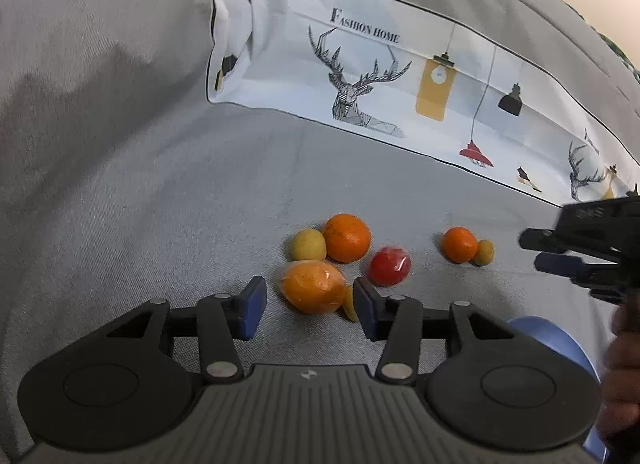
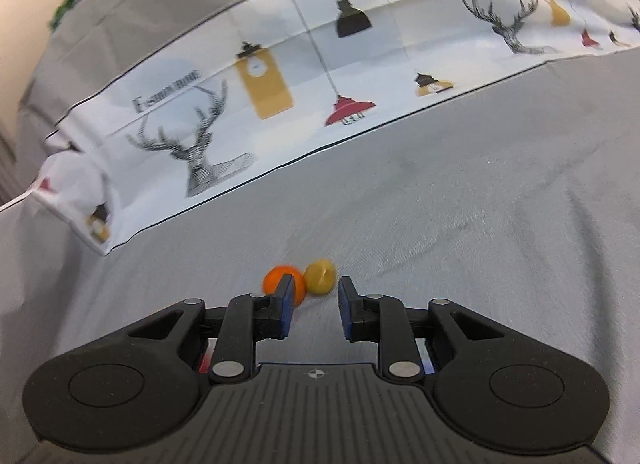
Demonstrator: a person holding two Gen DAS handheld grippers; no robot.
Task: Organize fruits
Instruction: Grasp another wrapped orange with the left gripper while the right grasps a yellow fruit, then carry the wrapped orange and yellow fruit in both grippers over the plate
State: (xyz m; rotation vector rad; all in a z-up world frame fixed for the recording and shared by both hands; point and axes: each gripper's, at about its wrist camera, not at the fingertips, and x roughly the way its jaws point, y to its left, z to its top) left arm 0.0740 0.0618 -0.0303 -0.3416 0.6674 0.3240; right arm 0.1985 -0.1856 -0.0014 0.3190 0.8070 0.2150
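Seven fruits lie on grey cloth. A wrapped orange [image 1: 313, 286] hides most of a yellow fruit [image 1: 349, 304] behind it; beyond sit a yellow ball [image 1: 307, 245] touching a big orange [image 1: 346, 237], a wrapped red fruit [image 1: 389, 265], and apart, a small orange [image 1: 459, 244] touching a small yellow fruit [image 1: 484, 252].

Matt grey woven cloth [image 1: 160, 192] covers the surface under both claws. Beyond the claws lies a smooth white printed fabric panel [image 1: 380, 76], creased. Just ahead of the left gripper [image 1: 310, 306], a wrapped orange fruit [image 1: 312, 286] and a red fruit [image 1: 389, 266] shine under glossy clear film. The gripper is matt black plastic with blue finger pads [image 1: 252, 304] and dull metal rivets.
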